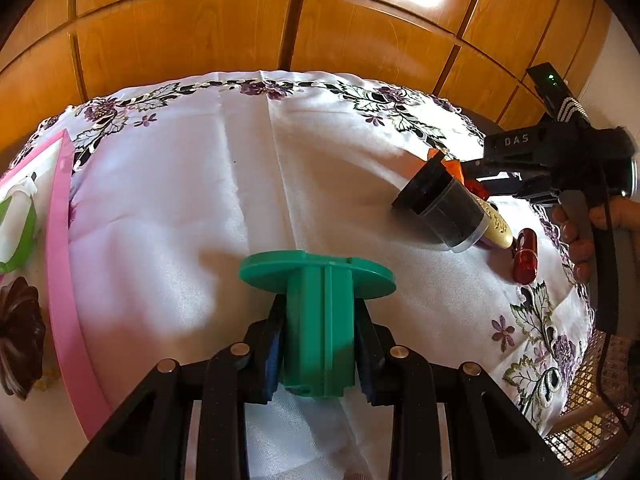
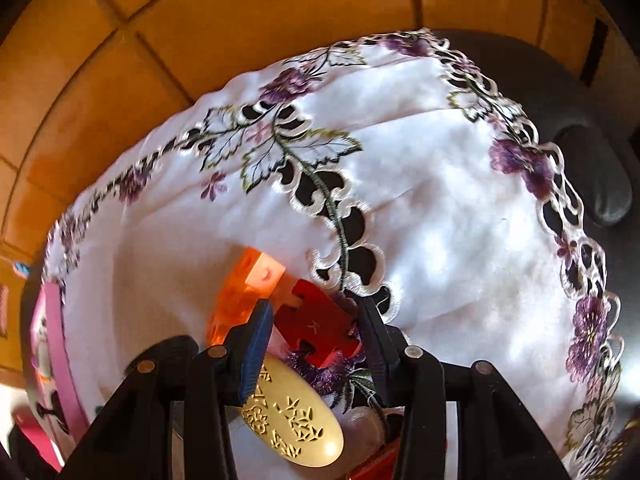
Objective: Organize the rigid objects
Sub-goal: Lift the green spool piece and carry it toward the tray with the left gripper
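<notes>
Left gripper point(image 1: 320, 344): jaws clamped on green flanged spool point(image 1: 318, 300), above white embroidered tablecloth point(image 1: 248, 184). Right gripper point(image 2: 316, 332): jaws apart over red block point(image 2: 320, 328), not touching it; orange block point(image 2: 244, 288) and cream oval case point(image 2: 296, 416) beside it. Pink tray point(image 1: 64, 280) at left; wood-panelled wall point(image 1: 192, 40) behind.

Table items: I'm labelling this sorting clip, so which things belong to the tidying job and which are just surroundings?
Job:
green spool, gripped by the left gripper
red piece, between the right gripper's jaws
orange block
cream oval case
pink tray

Surroundings:
embroidered tablecloth
wooden panelling
</notes>
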`<action>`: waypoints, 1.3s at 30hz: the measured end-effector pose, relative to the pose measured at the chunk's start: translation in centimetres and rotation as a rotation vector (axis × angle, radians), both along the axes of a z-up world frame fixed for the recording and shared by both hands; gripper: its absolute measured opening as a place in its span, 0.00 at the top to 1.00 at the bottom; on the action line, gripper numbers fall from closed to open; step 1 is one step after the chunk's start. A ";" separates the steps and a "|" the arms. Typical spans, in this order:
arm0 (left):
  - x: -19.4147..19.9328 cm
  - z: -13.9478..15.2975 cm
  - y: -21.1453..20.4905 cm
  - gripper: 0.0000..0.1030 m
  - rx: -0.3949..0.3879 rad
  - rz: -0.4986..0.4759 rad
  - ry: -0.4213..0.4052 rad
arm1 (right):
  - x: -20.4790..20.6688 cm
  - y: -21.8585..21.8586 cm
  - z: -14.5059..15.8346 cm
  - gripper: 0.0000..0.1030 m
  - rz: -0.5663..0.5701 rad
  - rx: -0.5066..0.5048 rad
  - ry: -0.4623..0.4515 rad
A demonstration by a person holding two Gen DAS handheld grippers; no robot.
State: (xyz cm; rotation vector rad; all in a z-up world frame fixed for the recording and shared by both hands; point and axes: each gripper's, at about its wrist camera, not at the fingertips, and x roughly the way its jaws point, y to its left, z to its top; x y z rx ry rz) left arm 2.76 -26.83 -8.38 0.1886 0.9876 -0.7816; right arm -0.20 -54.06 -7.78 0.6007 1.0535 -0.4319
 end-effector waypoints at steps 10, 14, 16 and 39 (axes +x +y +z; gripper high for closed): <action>0.1 -0.1 0.1 0.70 -0.009 0.002 0.006 | 1.7 2.6 -0.7 0.46 0.130 -0.164 0.085; 0.0 0.0 0.1 0.70 -0.009 0.002 0.007 | 1.8 2.4 -0.7 0.55 0.121 -0.178 0.081; 0.1 0.0 0.1 0.70 -0.010 0.003 0.007 | 2.0 2.5 -0.7 0.58 0.116 -0.189 0.080; -0.8 0.7 0.0 0.71 0.034 0.001 -0.034 | 2.0 4.0 -0.9 0.64 0.173 -0.288 0.114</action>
